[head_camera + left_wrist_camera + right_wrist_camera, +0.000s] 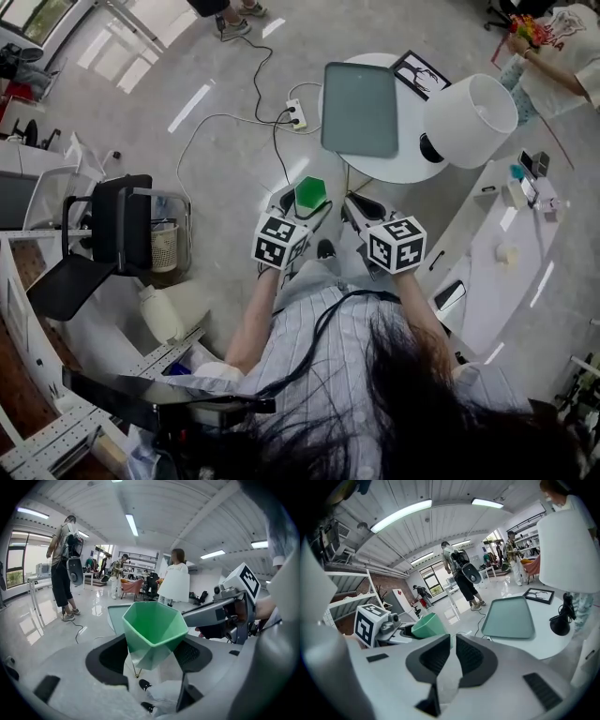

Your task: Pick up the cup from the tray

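My left gripper (151, 654) was clenched on the green faceted cup (154, 627), a dark pad pressing on each side of its lower walls, with the open mouth up and tipped a little away from me. The cup hung in the air in front of my body, clear of the tray and above the pale floor; from the head view it showed just ahead of the left marker cube (278, 240).

My right gripper (451, 654) rode just beside the left one, level with it. Its jaws were drawn together with only a sliver of a gap between the pads, and nothing was caught in them. Its marker cube (397, 244) showed near the left one, apart from it.

Beyond both grippers stood a round white table (398, 171). The grey-green tray (361, 108) lay flat on it with nothing on it, well apart from the cup. To the tray's right stood a lamp with a big white shade (471, 107) on a dark base, and behind the tray lay a black picture frame (419, 73).

On the floor left of the table lay a white power strip (297, 114) with cables trailing from it. Farther off, a person with a backpack (64, 569) stood on the shiny floor, and more people were by desks at the far end of the room.
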A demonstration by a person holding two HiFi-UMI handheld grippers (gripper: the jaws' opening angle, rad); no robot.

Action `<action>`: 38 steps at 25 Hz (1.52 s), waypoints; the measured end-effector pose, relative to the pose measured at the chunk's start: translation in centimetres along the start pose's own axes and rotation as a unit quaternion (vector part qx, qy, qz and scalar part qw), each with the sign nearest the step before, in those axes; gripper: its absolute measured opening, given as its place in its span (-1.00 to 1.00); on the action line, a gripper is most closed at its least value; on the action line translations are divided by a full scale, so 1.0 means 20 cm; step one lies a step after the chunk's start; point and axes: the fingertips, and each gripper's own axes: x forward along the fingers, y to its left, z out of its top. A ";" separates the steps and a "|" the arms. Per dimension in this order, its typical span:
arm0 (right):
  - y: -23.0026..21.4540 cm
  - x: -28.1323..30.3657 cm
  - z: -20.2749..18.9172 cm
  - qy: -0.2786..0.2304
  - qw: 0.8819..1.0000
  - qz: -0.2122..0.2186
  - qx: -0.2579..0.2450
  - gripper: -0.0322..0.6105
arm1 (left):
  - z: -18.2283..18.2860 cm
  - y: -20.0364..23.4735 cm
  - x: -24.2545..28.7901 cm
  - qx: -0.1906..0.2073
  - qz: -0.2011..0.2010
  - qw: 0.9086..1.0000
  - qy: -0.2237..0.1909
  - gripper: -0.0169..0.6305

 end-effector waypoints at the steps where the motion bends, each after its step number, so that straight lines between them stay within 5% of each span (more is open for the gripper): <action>1: 0.00 -0.01 0.00 0.000 1.000 -0.003 0.000 -0.72 | 0.00 -0.01 0.00 -0.002 -0.002 1.000 -0.002 0.01; 22: -0.02 -0.22 -0.13 -0.006 1.000 0.008 0.025 -0.75 | -0.04 -0.25 -0.02 -0.010 -0.013 1.000 -0.003 0.01; 38: -0.06 -0.80 -0.41 -0.036 0.999 0.012 0.030 -0.75 | -0.15 -0.83 -0.13 -0.015 0.009 1.000 -0.017 0.01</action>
